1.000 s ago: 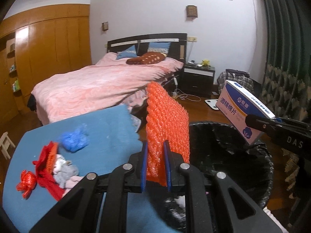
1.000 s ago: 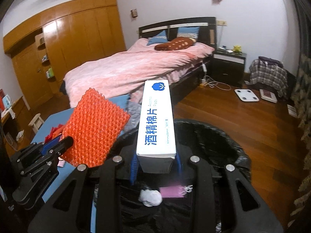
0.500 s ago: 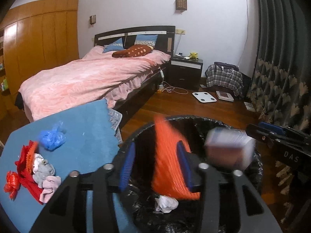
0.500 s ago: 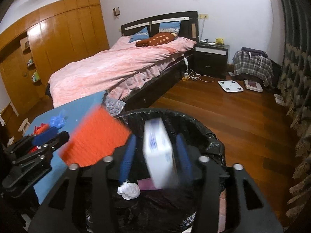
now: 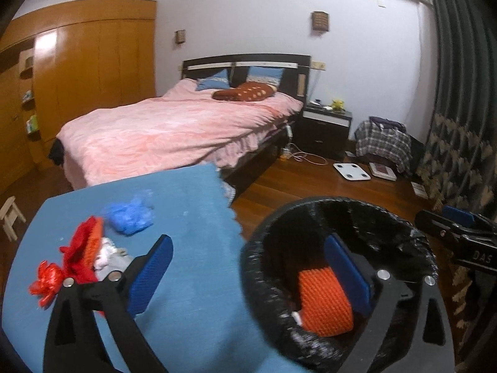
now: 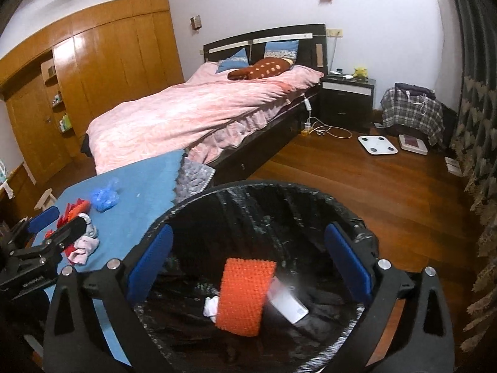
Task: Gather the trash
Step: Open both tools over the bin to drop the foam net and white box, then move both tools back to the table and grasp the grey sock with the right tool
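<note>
So, left wrist: left gripper (image 5: 248,276) wide open, empty, straddling bin (image 5: 400,220) rim; orange bubble wrap (image 5: 324,300) inside. Blue table (image 5: 189,248), pink bed (image 5: 174,130), "DAS" on right gripper (image 5: 450,220).

Right wrist: right gripper (image 6: 248,264) wide open, empty, over bin (image 6: 279,186); wrap (image 6: 243,295), white box (image 6: 289,303) inside.

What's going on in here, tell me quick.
A person with a gripper in each hand is clearing trash into the black-lined bin. Both the left gripper and right gripper have jaws wide open and hold nothing. The orange bubble wrap and white box lie inside the bin. A blue wad and red scraps remain on the blue table.
</note>
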A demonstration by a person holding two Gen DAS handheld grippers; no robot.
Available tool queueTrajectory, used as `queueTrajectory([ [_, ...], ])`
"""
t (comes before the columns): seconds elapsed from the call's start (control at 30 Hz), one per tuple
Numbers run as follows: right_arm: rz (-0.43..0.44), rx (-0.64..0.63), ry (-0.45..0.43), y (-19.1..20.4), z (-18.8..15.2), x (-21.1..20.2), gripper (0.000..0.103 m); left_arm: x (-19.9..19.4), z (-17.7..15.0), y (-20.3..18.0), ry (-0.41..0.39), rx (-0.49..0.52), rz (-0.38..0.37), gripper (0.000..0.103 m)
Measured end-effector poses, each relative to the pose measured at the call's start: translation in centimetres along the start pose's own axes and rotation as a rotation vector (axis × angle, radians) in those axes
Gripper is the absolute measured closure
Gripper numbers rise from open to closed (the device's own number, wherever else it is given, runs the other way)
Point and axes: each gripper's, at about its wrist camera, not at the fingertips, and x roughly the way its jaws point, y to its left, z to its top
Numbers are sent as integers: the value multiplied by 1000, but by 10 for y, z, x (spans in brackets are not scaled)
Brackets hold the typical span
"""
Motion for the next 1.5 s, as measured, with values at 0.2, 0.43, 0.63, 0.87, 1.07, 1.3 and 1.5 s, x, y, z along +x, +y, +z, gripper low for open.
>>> queueTrajectory([
  [0.2, 51, -32, 4, 32, 5, 3, 7, -17, -6, 41, -14, -45, 81, 6],
  [0.43, 129, -100, -4, 82, 12, 10, 7, -36, -14, 89, -24, -97, 185, 6],
  [0.63, 200, -165, -6, 130, 15, 20, 7, -49, -26, 129, -23, -144, 267, 6],
  [0.87, 263, -226, 11, 179, 8, 37, 7, -58, -41, 169, -16, -177, 344, 6],
  [1.07, 297, -267, 40, 218, -6, 62, 7, -55, -55, 195, 6, -199, 383, 6],
  [1.3, 317, -290, 88, 250, -21, 92, 7, -44, -69, 215, 32, -215, 408, 6],
  [1.5, 318, -314, 129, 267, -31, 113, 7, -34, -74, 227, 48, -225, 418, 6],
])
